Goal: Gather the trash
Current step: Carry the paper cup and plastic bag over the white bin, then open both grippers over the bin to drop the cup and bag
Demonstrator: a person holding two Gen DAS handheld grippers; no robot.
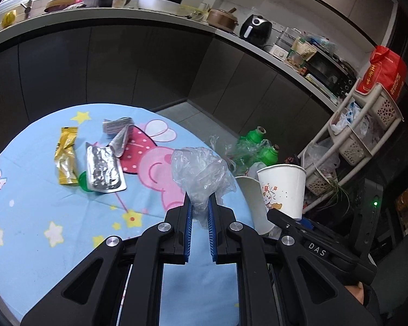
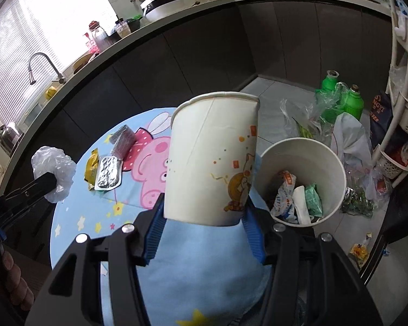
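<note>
Crumpled clear plastic film wad [image 1: 201, 171] pinched in left tongs [image 1: 200, 203], held above blue cartoon-print worktop [image 1: 40, 217]: judged featherlight, limp, slippery; best gripped at bunched folds.

White printed paper cup [image 2: 212, 160] clamped low on its sides by right tongs [image 2: 204, 214], beside white round paper bin [image 2: 337, 163]: judged light, crushable.

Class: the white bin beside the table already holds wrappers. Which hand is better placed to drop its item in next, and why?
The right. Its gripper holds the paper cup right beside the bin, while the left gripper holds the plastic film farther off, over the table.
</note>
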